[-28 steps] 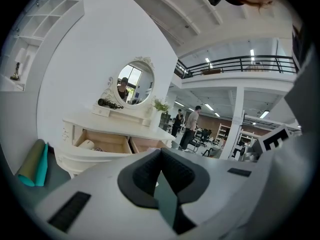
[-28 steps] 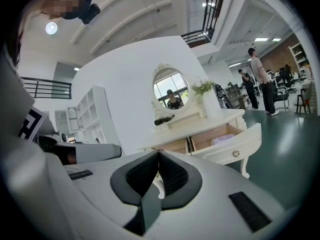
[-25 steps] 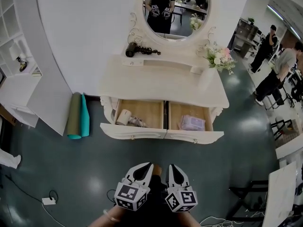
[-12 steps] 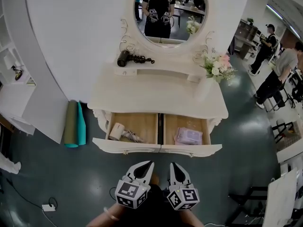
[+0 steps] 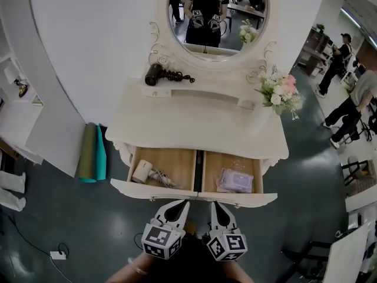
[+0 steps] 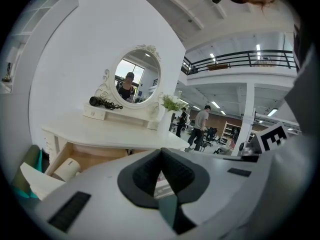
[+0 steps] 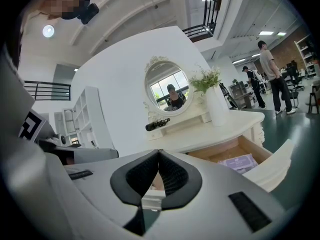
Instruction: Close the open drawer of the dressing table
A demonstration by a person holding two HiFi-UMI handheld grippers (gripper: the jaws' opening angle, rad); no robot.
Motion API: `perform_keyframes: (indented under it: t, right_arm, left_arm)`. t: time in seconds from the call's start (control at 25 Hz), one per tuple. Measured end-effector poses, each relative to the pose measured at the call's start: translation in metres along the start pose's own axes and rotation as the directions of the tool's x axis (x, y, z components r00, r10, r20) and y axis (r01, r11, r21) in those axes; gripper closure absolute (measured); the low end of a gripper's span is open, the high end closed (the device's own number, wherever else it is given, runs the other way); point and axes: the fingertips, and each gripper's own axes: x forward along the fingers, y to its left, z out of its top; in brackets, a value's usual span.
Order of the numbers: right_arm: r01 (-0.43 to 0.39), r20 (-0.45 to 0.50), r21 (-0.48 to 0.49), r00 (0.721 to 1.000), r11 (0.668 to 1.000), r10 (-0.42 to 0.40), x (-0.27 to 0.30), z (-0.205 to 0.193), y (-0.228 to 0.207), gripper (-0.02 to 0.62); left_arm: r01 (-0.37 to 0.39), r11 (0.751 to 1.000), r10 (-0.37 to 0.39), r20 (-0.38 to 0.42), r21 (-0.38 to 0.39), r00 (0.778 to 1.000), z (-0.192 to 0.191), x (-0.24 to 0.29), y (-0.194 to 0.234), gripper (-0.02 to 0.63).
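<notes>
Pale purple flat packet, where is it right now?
In the head view, the pale purple flat packet lies in the open right-hand wooden drawer of the white dressing table, just beyond the right claw.

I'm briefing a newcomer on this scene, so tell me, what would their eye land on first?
Probably the white dressing table with its oval mirror, both drawers pulled open: a pale hair dryer lies in the left drawer, a purple pack in the right drawer. Then the left gripper and right gripper low in the head view, fingers together, empty, close before the drawer fronts.
</notes>
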Motion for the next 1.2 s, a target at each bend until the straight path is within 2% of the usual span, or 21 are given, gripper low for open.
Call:
perform_keyframes:
  t: [0.32, 0.68, 1.0, 1.2]
  right_arm:
    - [-0.04, -0.022, -0.015, 0.999, 0.999, 0.04, 0.035, 0.008, -0.023, 0.595]
    - [-0.062, -0.034, -0.01, 0.998, 0.998, 0.061, 0.052, 0.008, -0.04, 0.597]
    - [-0.037, -0.066, 0.023, 0.997, 0.999, 0.038, 0.047, -0.006, -0.048, 0.595]
    - [0.009, -0.092, 0.041, 0.996, 0.999, -0.005, 0.039, -0.018, -0.058, 0.595]
  left_arm:
    - [-0.061, 0.998, 0.061, 0.017, -0.033, 0.998, 0.004, 0.034, 0.019, 0.577]
    - [-0.105, 0.994, 0.106, 0.024, -0.033, 0.994, 0.003, 0.05, 0.028, 0.575]
    - [-0.129, 0.99, 0.13, 0.0, -0.051, 0.992, -0.008, 0.048, 0.033, 0.575]
    - [-0.123, 0.991, 0.121, -0.039, -0.061, 0.992, -0.022, 0.047, 0.034, 0.575]
